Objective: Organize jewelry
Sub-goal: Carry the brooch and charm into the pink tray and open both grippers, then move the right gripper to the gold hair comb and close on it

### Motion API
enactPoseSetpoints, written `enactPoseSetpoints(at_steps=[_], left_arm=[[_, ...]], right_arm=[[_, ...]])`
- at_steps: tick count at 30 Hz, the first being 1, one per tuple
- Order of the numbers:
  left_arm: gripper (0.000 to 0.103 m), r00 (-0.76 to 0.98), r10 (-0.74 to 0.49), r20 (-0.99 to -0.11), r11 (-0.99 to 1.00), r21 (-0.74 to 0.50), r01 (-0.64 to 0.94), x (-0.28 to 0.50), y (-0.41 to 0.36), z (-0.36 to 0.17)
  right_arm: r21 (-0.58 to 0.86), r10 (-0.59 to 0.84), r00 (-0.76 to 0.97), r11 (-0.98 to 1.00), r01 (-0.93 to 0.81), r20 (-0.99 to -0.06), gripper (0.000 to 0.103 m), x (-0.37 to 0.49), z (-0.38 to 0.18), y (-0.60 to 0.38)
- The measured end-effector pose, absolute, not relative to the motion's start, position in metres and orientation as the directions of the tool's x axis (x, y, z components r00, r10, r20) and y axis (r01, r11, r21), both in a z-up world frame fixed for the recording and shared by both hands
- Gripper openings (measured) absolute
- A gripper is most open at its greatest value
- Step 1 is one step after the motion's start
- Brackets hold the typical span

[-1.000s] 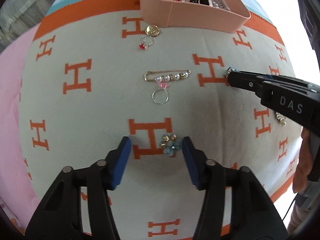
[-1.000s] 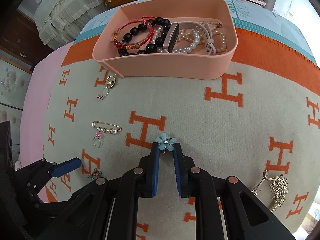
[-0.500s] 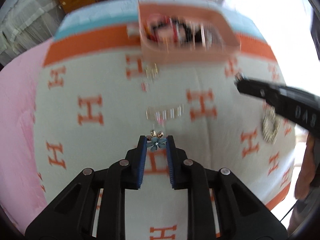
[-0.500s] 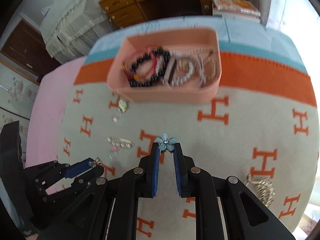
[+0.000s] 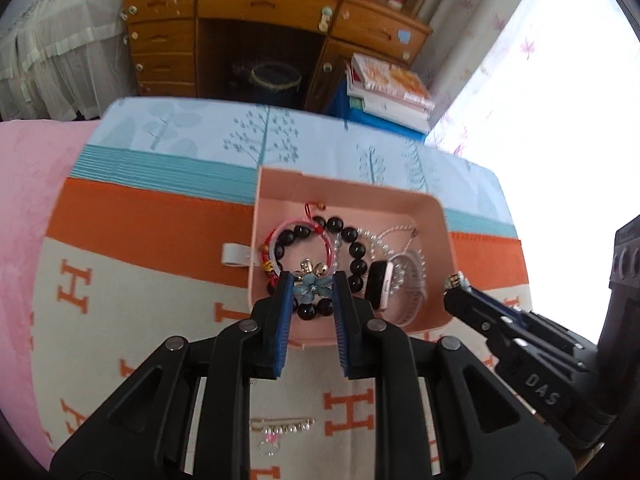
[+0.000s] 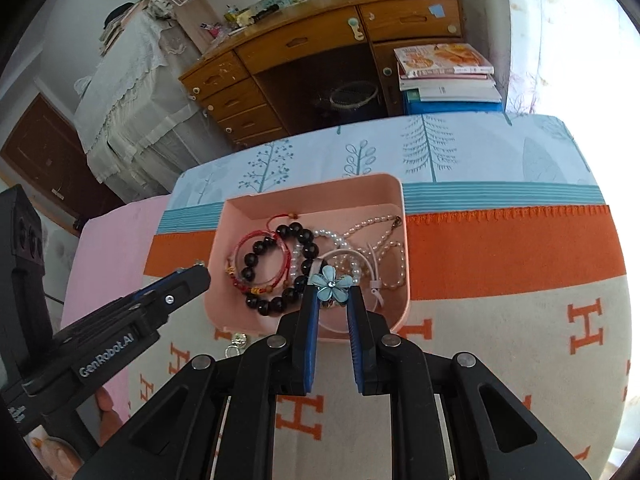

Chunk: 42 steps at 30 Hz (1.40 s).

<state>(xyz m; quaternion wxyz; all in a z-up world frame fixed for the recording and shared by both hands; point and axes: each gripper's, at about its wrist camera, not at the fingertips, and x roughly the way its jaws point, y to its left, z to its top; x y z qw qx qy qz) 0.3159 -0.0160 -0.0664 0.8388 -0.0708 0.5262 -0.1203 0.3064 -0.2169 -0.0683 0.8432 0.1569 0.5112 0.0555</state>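
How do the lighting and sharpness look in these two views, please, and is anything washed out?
Left wrist view: the window at right is blown out white, while the pink box and the flower earring in the left gripper are sharp. Right wrist view: overexposed along the right edge and top corner, the flower earring in the right gripper crisp. Both show fisheye bending, dark corners.

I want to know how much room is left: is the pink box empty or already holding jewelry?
Holding jewelry: the pink box contains a black bead bracelet and pearl strands.

Each hand-held gripper (image 5: pixel 310 286) (image 6: pixel 331 292) — black frame, blue ribbed pads, silver screws, white lettering.
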Motion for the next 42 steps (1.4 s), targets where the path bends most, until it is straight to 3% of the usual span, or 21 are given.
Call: enactPoseSetpoints(at_steps=[3,5,7,8,17,28,36,42], left_arm=[[0.017,0.376,-0.273,-0.885,0.961,-0.236,0.142,0.322,-0.021,-0.085],[0.018,0.354,-0.277,-0.893,0.959,-0.234,0.16,0.323,-0.023,-0.092],[0.018,0.345,-0.276,-0.897,0.958,-0.229,0.17,0.32,-0.025,-0.098],[0.018,0.34,-0.273,-0.9,0.958,-0.224,0.178,0.319,-0.026,-0.098],[0.019,0.322,-0.271,-0.907,0.95,-0.198,0.243,0.284,-0.016,-0.086],[0.019,0.358,-0.408,-0.84,0.893,-0.286,0.347,0.212,0.008,-0.053],[0.019,0.193,-0.396,-0.898,0.868,-0.297,0.399,0.177,0.002,-0.071],[0.019,0.194,-0.317,-0.928,0.896,-0.226,0.382,0.174,0.0,-0.092]], right_arm=[[0.345,0.284,0.436,0.936,0.065,-0.854,0.015,0.314,-0.082,-0.221],[0.354,0.292,0.428,0.932,0.073,-0.855,0.024,0.314,-0.092,-0.223],[0.353,0.286,0.441,0.932,0.076,-0.851,0.043,0.312,-0.094,-0.224],[0.352,0.281,0.454,0.933,0.077,-0.846,0.045,0.31,-0.094,-0.225],[0.365,0.312,0.48,0.931,0.018,-0.82,0.045,0.274,-0.074,-0.226],[0.294,0.28,0.462,0.955,-0.042,-0.842,0.045,0.186,-0.053,-0.243],[0.19,0.195,0.397,0.98,-0.054,-0.897,0.045,0.136,-0.058,-0.278],[0.168,0.154,0.363,0.986,0.008,-0.919,0.045,0.126,-0.072,-0.307]])
